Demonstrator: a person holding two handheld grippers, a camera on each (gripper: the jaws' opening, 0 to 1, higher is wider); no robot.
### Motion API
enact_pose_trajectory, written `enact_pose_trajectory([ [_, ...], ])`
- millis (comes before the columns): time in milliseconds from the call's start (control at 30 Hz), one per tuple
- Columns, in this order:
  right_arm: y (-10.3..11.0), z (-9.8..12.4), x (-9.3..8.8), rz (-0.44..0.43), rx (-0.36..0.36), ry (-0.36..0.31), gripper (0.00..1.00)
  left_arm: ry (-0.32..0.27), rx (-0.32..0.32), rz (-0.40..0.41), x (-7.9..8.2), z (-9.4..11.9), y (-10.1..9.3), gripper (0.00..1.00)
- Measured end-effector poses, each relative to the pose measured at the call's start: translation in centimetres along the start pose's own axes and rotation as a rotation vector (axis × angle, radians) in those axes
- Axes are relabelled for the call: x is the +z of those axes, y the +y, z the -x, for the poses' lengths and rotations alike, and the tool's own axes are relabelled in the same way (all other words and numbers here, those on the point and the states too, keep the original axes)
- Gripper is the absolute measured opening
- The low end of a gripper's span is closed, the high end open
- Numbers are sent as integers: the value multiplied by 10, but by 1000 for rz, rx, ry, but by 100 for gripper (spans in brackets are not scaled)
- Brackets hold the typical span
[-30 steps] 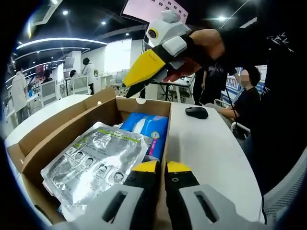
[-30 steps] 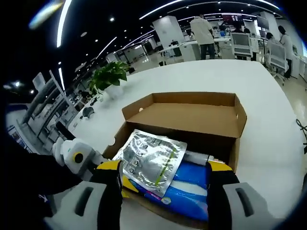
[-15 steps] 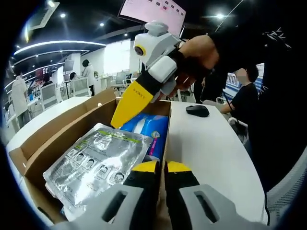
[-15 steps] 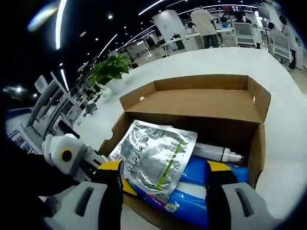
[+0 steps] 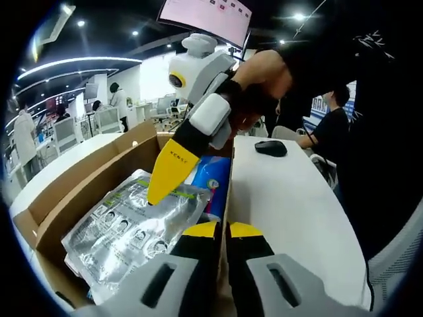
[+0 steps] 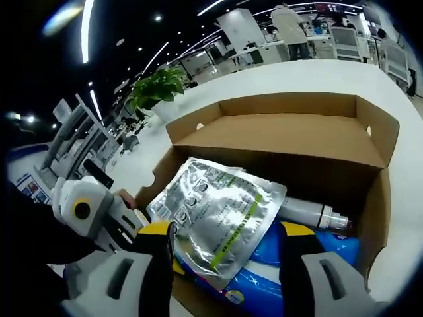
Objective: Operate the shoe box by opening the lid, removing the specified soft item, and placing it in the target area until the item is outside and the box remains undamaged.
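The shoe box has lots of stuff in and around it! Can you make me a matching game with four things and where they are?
Things:
1. silver pouch
2. blue pack
3. computer mouse
4. potted plant

Places:
A. on the white table, beside the shoe box
B. far off on the table, past the box
C. in the box, on top
D. in the box, under the silver pouch

Pairs: 1-C, 2-D, 3-A, 4-B

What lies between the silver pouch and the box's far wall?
In the right gripper view, a white tube lies between the silver pouch and the box's far wall.
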State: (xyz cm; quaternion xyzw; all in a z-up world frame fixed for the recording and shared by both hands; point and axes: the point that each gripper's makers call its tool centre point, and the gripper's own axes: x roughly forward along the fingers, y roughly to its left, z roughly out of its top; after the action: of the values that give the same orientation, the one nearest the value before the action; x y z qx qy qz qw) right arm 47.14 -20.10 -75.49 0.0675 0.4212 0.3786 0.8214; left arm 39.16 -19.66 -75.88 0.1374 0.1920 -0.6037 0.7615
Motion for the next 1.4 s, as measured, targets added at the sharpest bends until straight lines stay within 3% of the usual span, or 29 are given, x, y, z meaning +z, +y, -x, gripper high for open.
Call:
enact_pose_trajectory([
  [400, 4, -6, 1, 8, 42, -26, 55, 1, 17, -24, -2, 1, 1, 3],
  [633, 6, -4, 3, -12, 83, -43, 50, -10, 8, 18, -2, 2, 1, 3],
  [733, 11, -1, 3, -35, 122, -48, 42, -18, 4, 22, -1, 2, 1, 3],
  [1033, 27, 3, 5, -38, 227, -62, 43, -33, 3, 43, 0, 1, 1, 3],
  [1267, 37, 12, 25, -117, 341, -136, 41, -45, 1, 60, 1, 1, 1, 3],
  [1400, 52, 19, 41, -117, 428, -193, 39, -46, -1, 65, 1, 2, 1, 3],
])
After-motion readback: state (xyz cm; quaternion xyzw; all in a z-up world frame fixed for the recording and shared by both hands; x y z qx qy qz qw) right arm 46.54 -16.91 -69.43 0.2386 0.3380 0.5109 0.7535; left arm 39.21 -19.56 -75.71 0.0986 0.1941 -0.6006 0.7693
